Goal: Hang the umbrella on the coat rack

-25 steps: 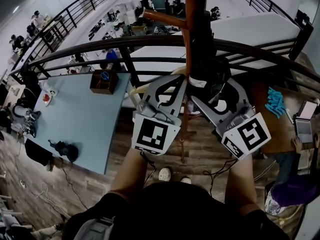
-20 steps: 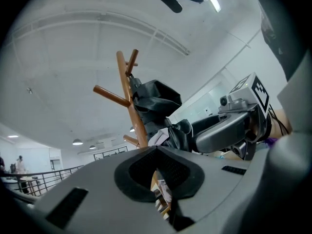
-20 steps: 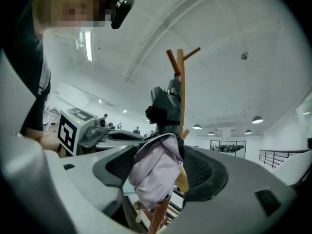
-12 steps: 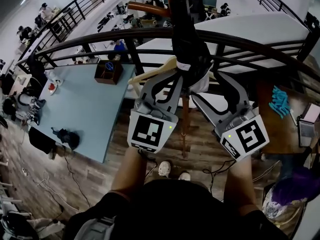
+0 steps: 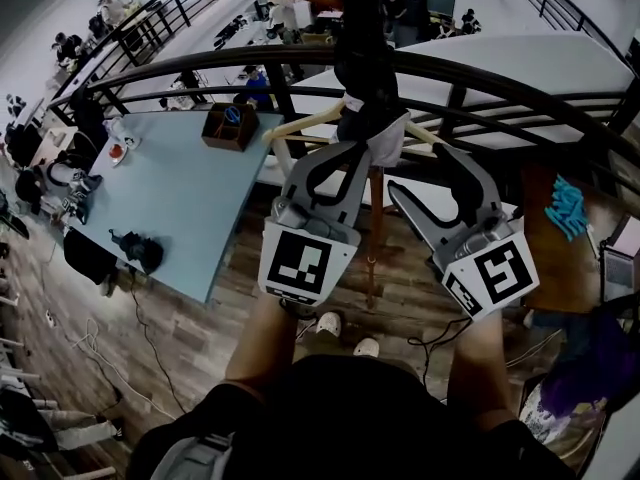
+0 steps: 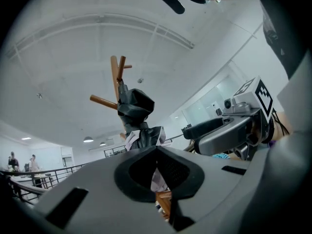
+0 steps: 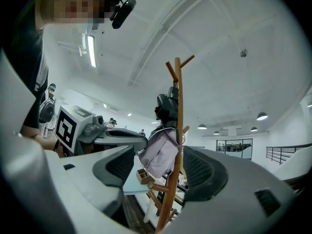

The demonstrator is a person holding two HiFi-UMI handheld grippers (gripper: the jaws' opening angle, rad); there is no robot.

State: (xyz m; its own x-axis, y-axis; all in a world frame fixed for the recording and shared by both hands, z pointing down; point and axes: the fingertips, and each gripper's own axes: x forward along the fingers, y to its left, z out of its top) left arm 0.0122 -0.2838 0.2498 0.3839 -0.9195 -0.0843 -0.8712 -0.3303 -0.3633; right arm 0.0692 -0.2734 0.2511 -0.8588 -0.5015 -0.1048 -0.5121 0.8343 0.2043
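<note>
**Umbrella up on the rack, one gripper closed**

The left gripper (image 6: 156,150) has its jaws pressed together near the lower end of the black folded umbrella (image 5: 365,63). The umbrella hangs against the brown wooden coat rack (image 5: 374,228). The right gripper (image 7: 157,162) has its jaws spread, framing the rack's pole.

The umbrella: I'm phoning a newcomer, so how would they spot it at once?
Find the curved dark metal railing; the orange-brown wooden coat rack stands just before it. High on its pole hangs the black folded umbrella, pale lilac cloth flaring under it. It is the only dark bunched bundle there; the nearby pegs are bare wood.
</note>
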